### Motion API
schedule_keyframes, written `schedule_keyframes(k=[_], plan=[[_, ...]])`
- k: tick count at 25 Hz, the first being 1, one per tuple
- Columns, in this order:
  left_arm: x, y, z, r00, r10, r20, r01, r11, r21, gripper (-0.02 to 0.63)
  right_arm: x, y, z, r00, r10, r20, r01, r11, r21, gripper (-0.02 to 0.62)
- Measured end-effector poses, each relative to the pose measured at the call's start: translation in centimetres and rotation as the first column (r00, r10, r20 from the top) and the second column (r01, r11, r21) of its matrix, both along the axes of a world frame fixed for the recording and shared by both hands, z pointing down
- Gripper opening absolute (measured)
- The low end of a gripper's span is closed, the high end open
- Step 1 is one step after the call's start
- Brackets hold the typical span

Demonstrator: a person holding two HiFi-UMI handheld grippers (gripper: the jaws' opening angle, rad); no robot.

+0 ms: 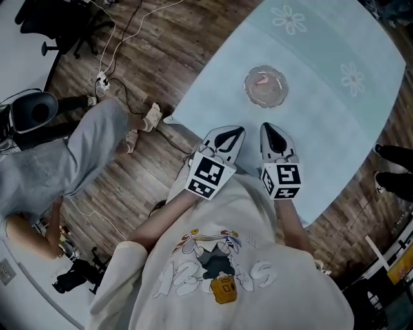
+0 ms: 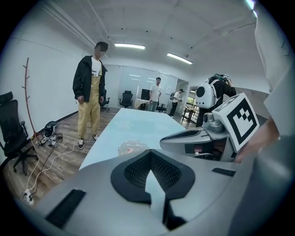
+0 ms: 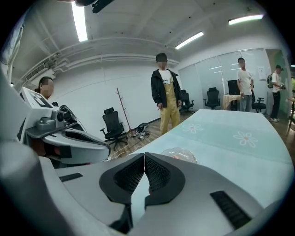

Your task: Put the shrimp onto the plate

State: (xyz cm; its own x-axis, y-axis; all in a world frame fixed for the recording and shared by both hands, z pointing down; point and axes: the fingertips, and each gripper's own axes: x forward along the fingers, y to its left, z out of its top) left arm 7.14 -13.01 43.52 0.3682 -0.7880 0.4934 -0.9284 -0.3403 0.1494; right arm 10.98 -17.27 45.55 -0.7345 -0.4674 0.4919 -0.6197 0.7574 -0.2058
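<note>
A pink shrimp (image 1: 262, 81) lies on a clear glass plate (image 1: 266, 98) on the pale blue table. The plate shows small in the left gripper view (image 2: 124, 148) and in the right gripper view (image 3: 182, 153), past the jaw tips. My left gripper (image 1: 235, 132) is shut and empty, held near the table's front edge, short of the plate. My right gripper (image 1: 266, 128) is beside it, also shut with nothing between its jaws. Both point toward the plate. The left gripper (image 2: 148, 152) and right gripper (image 3: 144, 155) show tips touching.
The pale blue tablecloth (image 1: 335, 109) has white flower prints (image 1: 288, 19). A person in yellow overalls (image 2: 90, 97) stands at the table's left side. Another person (image 1: 71, 155) is on the wooden floor near cables (image 1: 103, 82). Office chairs (image 3: 112, 126) stand by the wall.
</note>
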Motion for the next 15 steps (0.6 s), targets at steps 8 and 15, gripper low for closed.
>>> schedule_keyframes(k=[8,15], plan=[[-1.1,-0.4,-1.3,1.000,0.008,0.010,-0.008,0.999,0.037,0.008,-1.8,1.9,-1.9,0.999,0.004,0.049,-0.005,1.000,0.016,0.025],[-1.4,0.1,-2.9,0.994,0.099,0.056,-0.101,0.994,0.042,0.008,-2.5,1.9,-3.6,0.997,0.030,0.072,-0.033,0.999,0.035,0.025]])
